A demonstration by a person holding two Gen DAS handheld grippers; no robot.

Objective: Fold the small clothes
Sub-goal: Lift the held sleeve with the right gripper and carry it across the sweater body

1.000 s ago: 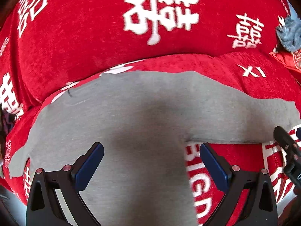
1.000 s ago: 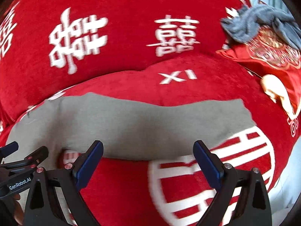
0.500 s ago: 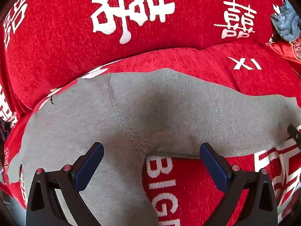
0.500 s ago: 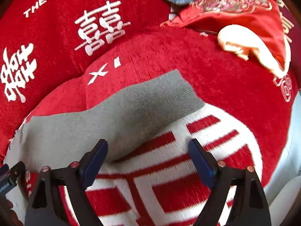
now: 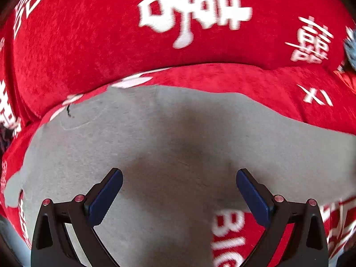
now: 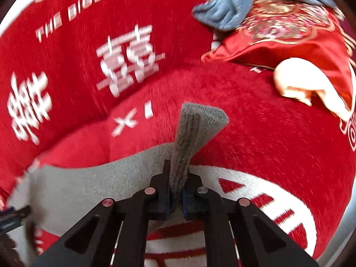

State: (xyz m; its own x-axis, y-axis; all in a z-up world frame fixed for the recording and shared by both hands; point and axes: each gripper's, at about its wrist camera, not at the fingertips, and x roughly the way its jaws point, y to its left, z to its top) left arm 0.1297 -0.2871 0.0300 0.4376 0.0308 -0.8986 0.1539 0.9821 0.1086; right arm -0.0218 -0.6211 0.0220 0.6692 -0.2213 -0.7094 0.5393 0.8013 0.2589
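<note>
While the grey garment lies spread flat across the red cushion, no fold is yet complete; the task stands at its opening step. The garment appears to be a small pair of leggings or trousers, though its exact type cannot be confirmed.

1. Right claw: its jaws have just been closing and now pinch the ribbed cuff end of 1 leg. The cuff stands up from the cushion above the jaws, so the grip looks secure.
2. Left claw: its jaws stand wide apart above the middle of the garment. Nothing is between the pads, and contact with the cloth cannot be confirmed.
3. Remaining work, as a judgement: carry the gripped cuff across to the opposite end, pin or grip the middle with the left claw, flatten the fold, then repeat as needed.

A blue-grey cloth and a red embroidered cloth lie apart at the far right, unfolded. These probably await the same procedure.
</note>
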